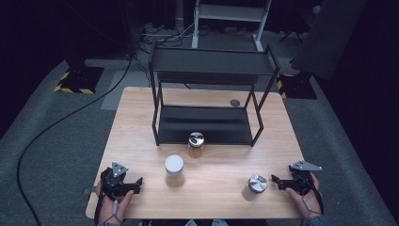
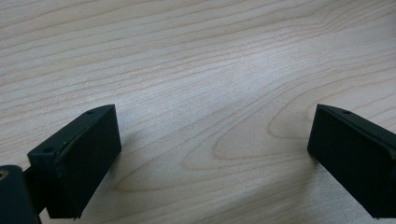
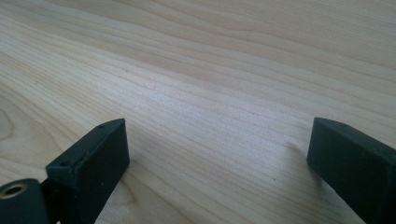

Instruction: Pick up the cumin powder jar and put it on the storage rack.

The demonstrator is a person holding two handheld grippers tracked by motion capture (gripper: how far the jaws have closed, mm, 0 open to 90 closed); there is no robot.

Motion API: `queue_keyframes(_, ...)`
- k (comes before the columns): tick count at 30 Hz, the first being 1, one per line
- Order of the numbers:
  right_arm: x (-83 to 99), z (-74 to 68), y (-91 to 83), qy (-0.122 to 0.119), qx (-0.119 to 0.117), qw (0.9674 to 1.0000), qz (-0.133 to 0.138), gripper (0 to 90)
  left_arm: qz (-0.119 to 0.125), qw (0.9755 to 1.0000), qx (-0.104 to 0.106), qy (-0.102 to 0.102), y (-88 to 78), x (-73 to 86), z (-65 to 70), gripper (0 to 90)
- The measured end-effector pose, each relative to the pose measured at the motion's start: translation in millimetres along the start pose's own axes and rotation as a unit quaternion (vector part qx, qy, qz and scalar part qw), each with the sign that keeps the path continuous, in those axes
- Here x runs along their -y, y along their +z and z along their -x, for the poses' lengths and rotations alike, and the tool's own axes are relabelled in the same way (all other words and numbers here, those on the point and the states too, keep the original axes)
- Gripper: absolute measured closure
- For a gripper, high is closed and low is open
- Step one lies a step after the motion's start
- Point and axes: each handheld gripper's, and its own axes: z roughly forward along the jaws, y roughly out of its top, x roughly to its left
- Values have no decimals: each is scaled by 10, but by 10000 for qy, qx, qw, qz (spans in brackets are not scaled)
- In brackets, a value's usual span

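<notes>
The left tongs [image 1: 139, 181] sit at the lower left of the high view, held in a hand [image 1: 115, 203] at the near edge of the surface [image 1: 141, 117]. Their jaws stand wide apart with nothing between them; in the left gripper view the left tongs [image 2: 212, 154] show bare wood grain in the gap. The right tongs [image 1: 274, 180] lie at the lower right of the high view, in the other hand [image 1: 306, 190], also spread wide and empty, pointing toward the frame's middle. In the right gripper view the right tongs [image 3: 217, 158] frame plain wood as well.

Three jars stand on the surface. A silver-lidded jar [image 1: 256, 187] is at the lower right, just beside the right tongs but apart from them. A white-lidded jar [image 1: 174, 170] stands upright near the lower centre, well to the right of the left tongs. A third jar [image 1: 196, 144] with a shiny lid stands just above it in the frame, right at the front edge of the rack's lower shelf.

The black two-tier rack [image 1: 211, 66] fills the upper middle of the high view, at the far part of the surface. A small round disc [image 1: 235, 102] lies on the wood behind the rack, upper right of centre
</notes>
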Motion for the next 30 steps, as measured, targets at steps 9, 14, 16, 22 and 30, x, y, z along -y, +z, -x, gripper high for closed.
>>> queue_keyframes(9,0,0,0,0,0,10000,2,56,-10,10000,-18,-23,-5,1,15,25)
queue_keyframes(14,0,0,0,3,1,10000,1,56,-10,10000,-25,-29,-4,0,17,25)
queue_keyframes(16,-1,-5,1,16,9,10000,2,56,2,10000,-35,-41,0,-2,21,26)
queue_keyframes(22,0,-5,1,15,10,10000,2,56,60,9999,-29,-119,-40,22,0,83)
queue_keyframes(30,-1,-15,0,33,27,10000,0,56,353,9992,-26,-188,-198,43,16,73)
